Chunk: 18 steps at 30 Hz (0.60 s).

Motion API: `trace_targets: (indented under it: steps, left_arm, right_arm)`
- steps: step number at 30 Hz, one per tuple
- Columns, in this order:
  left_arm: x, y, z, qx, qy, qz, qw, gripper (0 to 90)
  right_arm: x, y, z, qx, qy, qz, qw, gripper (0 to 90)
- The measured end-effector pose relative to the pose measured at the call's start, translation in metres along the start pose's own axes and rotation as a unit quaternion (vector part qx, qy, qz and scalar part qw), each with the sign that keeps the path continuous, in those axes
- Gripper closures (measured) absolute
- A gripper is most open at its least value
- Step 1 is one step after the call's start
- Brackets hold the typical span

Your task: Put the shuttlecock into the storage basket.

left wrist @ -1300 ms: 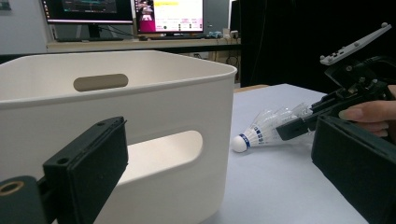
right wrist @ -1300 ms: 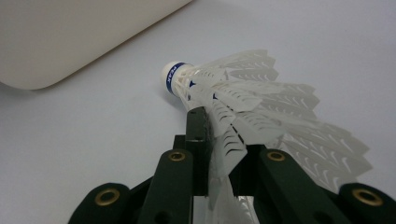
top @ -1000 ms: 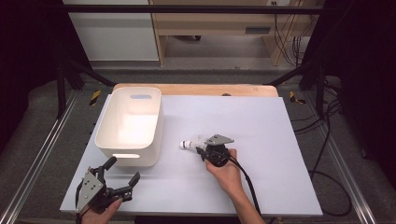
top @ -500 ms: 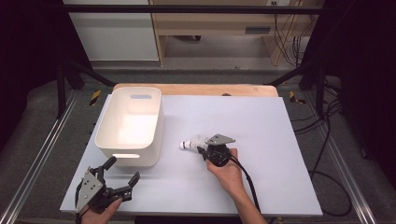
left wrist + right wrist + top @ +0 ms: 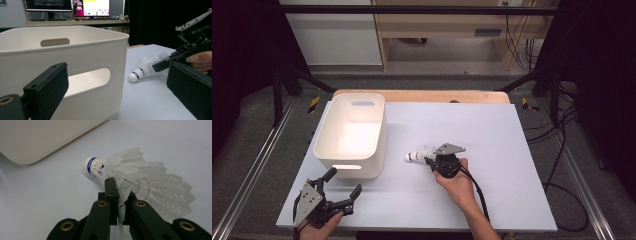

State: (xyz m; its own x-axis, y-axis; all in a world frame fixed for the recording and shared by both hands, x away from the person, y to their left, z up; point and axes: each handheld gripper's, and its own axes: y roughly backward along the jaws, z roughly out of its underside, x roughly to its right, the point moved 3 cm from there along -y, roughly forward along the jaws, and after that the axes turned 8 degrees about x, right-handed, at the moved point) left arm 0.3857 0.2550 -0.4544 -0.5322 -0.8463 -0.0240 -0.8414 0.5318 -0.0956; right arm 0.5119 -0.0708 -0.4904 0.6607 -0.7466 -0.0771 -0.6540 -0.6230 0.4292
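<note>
A white feather shuttlecock [image 5: 417, 154] with a blue band on its cork lies on the white table sheet [image 5: 492, 150], cork toward the bin. My right gripper [image 5: 428, 161] is shut on its feather skirt; in the right gripper view the jaws pinch one edge of the shuttlecock [image 5: 135, 172] feathers at the right gripper [image 5: 120, 192] tips. A white plastic bin [image 5: 382, 131] with handle slots stands empty to the left. My left gripper [image 5: 344, 181] rests open near the front left corner, just in front of the bin [image 5: 75, 52], nothing between its jaws. Past them I see the shuttlecock [image 5: 145, 70].
A wooden board [image 5: 422, 95] lies along the far edge of the sheet. Metal rails [image 5: 257, 165] run along both sides of the table, and cables [image 5: 562, 150] trail on the floor at the right. Monitors [image 5: 90, 7] glow behind the bin in the left gripper view.
</note>
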Motion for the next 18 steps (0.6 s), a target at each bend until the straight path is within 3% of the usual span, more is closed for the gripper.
trace_targets:
  steps: [18]
  left_arm:
    - [0.0010,-0.0094,0.0010,-0.001,0.000,0.007,1.0000,4.1]
  right_arm:
    - [0.0014,0.0091,-0.0101,0.006,0.016,-0.009,0.9998,88.9]
